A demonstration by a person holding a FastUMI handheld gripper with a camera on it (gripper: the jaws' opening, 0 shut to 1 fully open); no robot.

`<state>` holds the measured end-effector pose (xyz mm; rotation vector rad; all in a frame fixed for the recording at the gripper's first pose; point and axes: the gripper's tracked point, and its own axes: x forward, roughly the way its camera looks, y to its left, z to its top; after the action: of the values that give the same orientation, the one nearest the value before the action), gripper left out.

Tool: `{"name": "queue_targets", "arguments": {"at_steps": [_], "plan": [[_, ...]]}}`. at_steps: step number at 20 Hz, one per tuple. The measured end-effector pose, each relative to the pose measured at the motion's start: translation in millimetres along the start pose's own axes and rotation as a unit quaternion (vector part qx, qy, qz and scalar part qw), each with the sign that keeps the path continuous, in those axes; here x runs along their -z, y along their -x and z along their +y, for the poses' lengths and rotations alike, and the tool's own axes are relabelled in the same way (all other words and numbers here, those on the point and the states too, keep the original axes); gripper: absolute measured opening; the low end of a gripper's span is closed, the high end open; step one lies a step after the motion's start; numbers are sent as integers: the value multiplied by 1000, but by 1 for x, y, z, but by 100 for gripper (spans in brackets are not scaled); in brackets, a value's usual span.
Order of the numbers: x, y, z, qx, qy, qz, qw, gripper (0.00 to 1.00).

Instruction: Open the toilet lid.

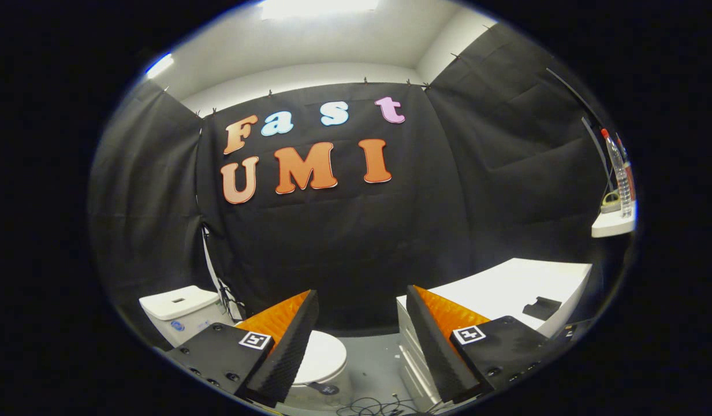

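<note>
A white toilet stands low on the floor beyond my fingers, to the left. Its tank [179, 312] sits against the black cloth wall, and its white lid [324, 358] lies flat and closed, partly hidden behind my left finger. My gripper [358, 318] is held well above and short of the toilet, open, with a wide gap and nothing between its fingers. The left finger [286, 346] overlaps the lid's near left part in the view without touching it.
A white table or cabinet [506, 289] with drawers stands to the right of the toilet, with a small dark object [541, 307] on top. A white shelf [612, 225] farther right holds a clear bottle [618, 173]. Cables [373, 407] lie on the grey floor between toilet and cabinet.
</note>
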<state>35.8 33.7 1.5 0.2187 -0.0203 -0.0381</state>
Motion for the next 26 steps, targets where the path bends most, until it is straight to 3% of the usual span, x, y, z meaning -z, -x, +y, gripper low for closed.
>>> {"name": "queue_targets", "arguments": {"at_steps": [5, 10, 14, 17, 23, 26], "plan": [[62, -26, 30, -4, -81, 24, 996, 98], [169, -26, 45, -24, -105, 133, 985, 99], [222, -20, 29, 1, -103, 188, 977, 99], [264, -16, 31, -6, -125, 243, 962, 99], [327, -18, 7, 37, -140, 321, 936, 99], [350, -12, 6, 51, -191, 358, 913, 99]]}}
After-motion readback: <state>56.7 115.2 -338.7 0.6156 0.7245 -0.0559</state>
